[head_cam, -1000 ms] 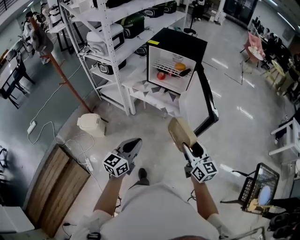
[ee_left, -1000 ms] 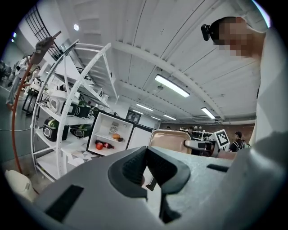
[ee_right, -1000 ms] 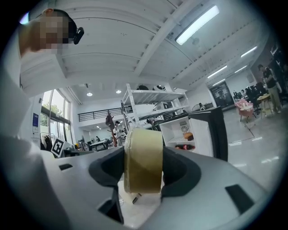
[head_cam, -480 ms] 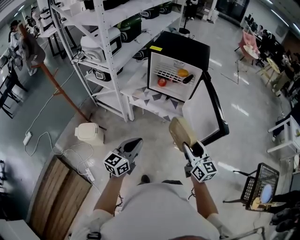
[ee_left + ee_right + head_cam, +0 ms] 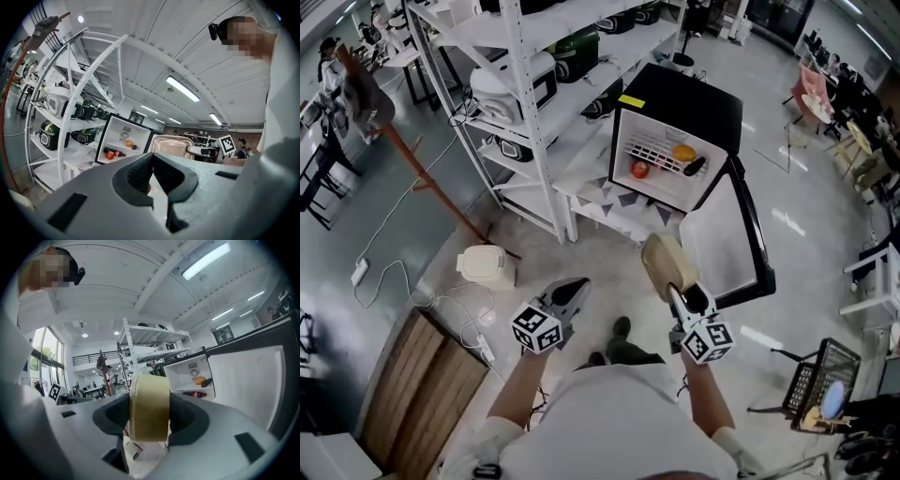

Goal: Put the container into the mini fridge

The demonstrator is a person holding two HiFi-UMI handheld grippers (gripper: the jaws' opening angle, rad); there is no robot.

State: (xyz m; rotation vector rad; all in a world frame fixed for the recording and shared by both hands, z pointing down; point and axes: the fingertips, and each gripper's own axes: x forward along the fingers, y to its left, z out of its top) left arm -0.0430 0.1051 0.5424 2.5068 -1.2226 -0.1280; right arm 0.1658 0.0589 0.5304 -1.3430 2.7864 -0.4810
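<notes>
Jaws of the left gripper are pressed together on nothing. To its right, the right gripper clamps the tan container edge-on between its pads. The open mini fridge stands ahead, well apart.

**Fridge draws nearer to both grippers**

The mini fridge now stands closer ahead of the right gripper. Its open door shows just right of the container in that gripper's jaws. The white bin sits slightly nearer the left gripper. A shoe steps forward between the grippers.
</notes>
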